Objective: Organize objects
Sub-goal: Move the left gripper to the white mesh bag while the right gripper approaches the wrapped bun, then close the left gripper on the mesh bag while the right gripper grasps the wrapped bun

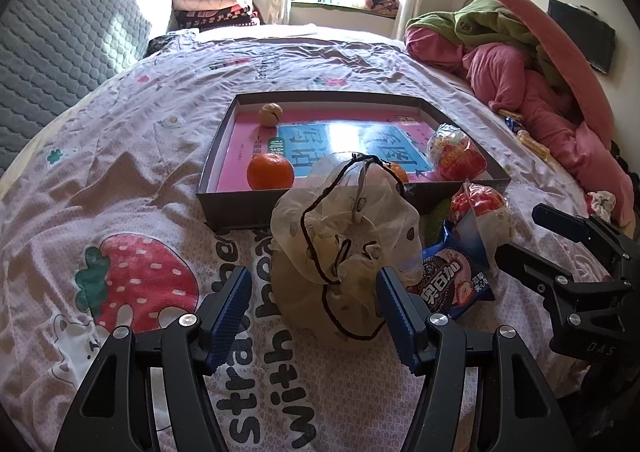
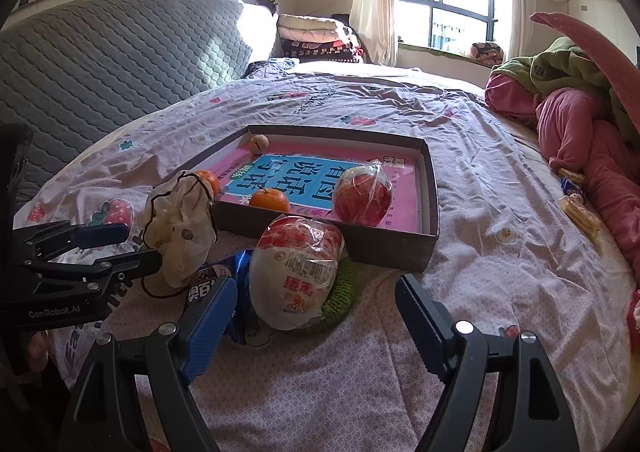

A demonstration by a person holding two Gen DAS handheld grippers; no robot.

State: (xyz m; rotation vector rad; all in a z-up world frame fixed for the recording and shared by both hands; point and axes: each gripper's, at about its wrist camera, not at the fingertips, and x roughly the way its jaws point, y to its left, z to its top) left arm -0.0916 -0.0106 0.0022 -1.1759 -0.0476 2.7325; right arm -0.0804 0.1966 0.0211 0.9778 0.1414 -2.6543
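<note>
A shallow grey box [image 1: 236, 208] [image 2: 384, 244] lies on the bed with a pink and blue book inside. In it are an orange [image 1: 270, 171] [image 2: 269, 200], a second orange [image 2: 208, 181], a peeled fruit [image 1: 270, 114] [image 2: 259, 143] and a wrapped red snack bag [image 1: 456, 152] [image 2: 362, 194]. A cream drawstring pouch [image 1: 344, 252] [image 2: 180, 228] stands before the box, between the fingers of my open left gripper [image 1: 314, 316] [image 2: 120, 248]. A red and white snack bag [image 2: 296, 272] [image 1: 482, 212] lies just ahead of my open right gripper [image 2: 316, 320] [image 1: 516, 228]. A blue biscuit packet [image 1: 456, 280] [image 2: 208, 280] lies beside it.
A green knitted piece [image 2: 344, 300] lies under the snack bag. Pink and green bedding [image 1: 520, 64] [image 2: 580, 124] is piled at the right, with small wrapped snacks [image 2: 578, 208] beside it. A grey quilted headboard [image 2: 100, 64] stands at the left.
</note>
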